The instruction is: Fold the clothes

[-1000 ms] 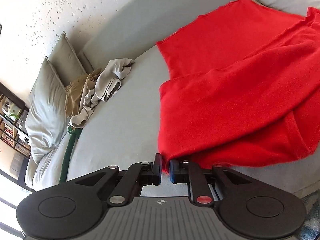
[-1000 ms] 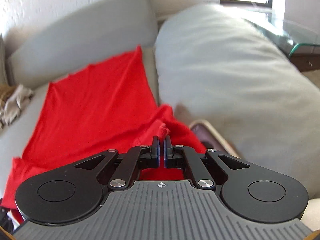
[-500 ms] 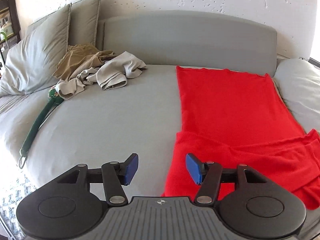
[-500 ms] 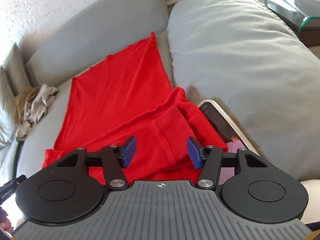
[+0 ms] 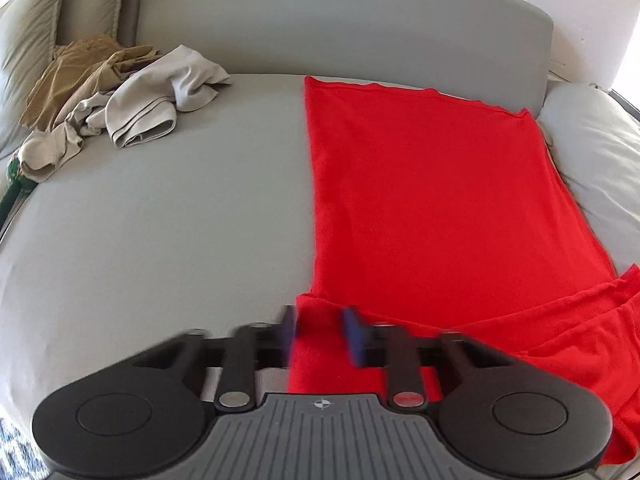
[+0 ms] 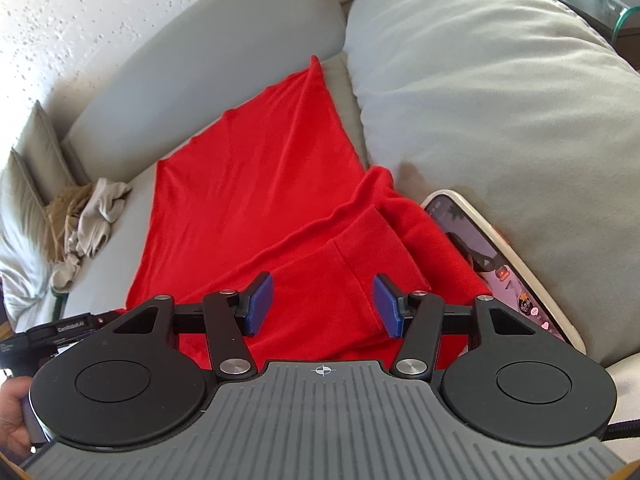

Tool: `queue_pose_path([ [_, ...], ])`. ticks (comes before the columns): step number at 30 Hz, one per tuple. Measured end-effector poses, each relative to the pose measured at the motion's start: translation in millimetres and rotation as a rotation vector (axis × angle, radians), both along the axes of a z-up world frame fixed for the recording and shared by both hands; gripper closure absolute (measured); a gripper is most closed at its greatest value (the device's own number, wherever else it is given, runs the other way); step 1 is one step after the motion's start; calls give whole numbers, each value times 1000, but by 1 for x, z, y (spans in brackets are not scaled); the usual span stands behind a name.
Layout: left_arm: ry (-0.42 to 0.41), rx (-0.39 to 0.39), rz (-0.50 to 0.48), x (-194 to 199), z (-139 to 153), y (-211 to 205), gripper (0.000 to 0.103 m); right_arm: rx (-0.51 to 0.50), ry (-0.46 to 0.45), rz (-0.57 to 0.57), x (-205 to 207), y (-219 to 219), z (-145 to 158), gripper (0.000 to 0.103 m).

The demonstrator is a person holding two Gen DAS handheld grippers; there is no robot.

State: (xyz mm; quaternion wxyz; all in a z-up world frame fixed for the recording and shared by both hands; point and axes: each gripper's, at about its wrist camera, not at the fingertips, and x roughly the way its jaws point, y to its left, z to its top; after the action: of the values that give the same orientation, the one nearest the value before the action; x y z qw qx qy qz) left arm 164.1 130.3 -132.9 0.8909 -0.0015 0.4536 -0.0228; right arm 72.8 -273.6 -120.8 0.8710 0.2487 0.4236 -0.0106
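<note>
Both grippers, clamped on the red knit garment [image 5: 432,200] a second ago, now gape empty — left gripper [image 5: 320,334] blurred, seemingly narrowing; right gripper [image 6: 322,304] wide; near fold laid.

Red garment [image 5: 432,200] lies spread flat on the sofa, near end folded over.

The left gripper [image 5: 318,334], motion-blurred, has its blue-padded jaws parted over the near left corner of the flat red knit garment [image 5: 432,200] on the grey couch seat [image 5: 160,220]. Crumpled beige and tan clothes [image 5: 120,92] lie far left.
</note>
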Motion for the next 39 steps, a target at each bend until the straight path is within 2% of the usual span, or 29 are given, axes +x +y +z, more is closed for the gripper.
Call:
queue_pose_path([
  [2, -25, 14, 17, 2, -1, 5, 102, -2, 2, 0, 1, 0, -2, 46],
  [9, -6, 48, 57, 6, -15, 17, 101, -11, 1, -19, 3, -5, -3, 45],
  [13, -30, 71, 89, -4, -5, 17, 80, 5, -23, -38, 7, -14, -1, 44],
  [16, -127, 111, 72, -30, 17, 5, 75, 22, -54, -34, 14, -16, 0, 45],
  [19, -162, 29, -30, -59, 27, -14, 80, 28, -45, 20, 30, -6, -6, 53],
  [21, -120, 30, -80, -71, 15, -29, 79, -6, -31, 60, 43, 6, -14, 55],
  [23, -42, 109, -47, -72, -6, -34, 89, -46, 11, 102, 57, 16, -27, 59],
  [24, -36, 137, -30, -74, -12, -31, 90, -69, 42, 102, 61, 17, -34, 61],
  [25, -43, 157, -14, -75, -17, -26, 89, -92, 74, 98, 64, 17, -40, 80],
  [26, -43, 172, 4, -77, -16, -22, 89, -123, 81, 78, 63, 14, -41, 89],
  [29, -27, 220, 69, -83, -5, -6, 89, -59, 83, 9, 48, -2, -31, 86],
  [30, -28, 216, 86, -87, 0, -1, 86, -99, 68, 7, 40, 0, -22, 86],
  [31, -30, 200, 102, -91, 5, 5, 85, -149, 51, 10, 32, 3, -13, 86],
  [32, -33, 184, 118, -96, 10, 11, 85, -150, 39, 26, 23, 5, -5, 83],
  [33, -32, 137, 134, -101, 15, 16, 85, -143, 28, 45, 14, 6, 3, 83],
  [36, -8, -119, 195, -120, 25, 27, 80, -19, 44, 105, -9, 11, 15, 82],
  [38, 17, -305, 247, -133, 21, 30, 74, 76, 53, 135, -24, 15, 18, 72],
  [39, 26, -359, 277, -137, 16, 30, 74, 113, 54, 139, -32, 17, 17, 70],
])
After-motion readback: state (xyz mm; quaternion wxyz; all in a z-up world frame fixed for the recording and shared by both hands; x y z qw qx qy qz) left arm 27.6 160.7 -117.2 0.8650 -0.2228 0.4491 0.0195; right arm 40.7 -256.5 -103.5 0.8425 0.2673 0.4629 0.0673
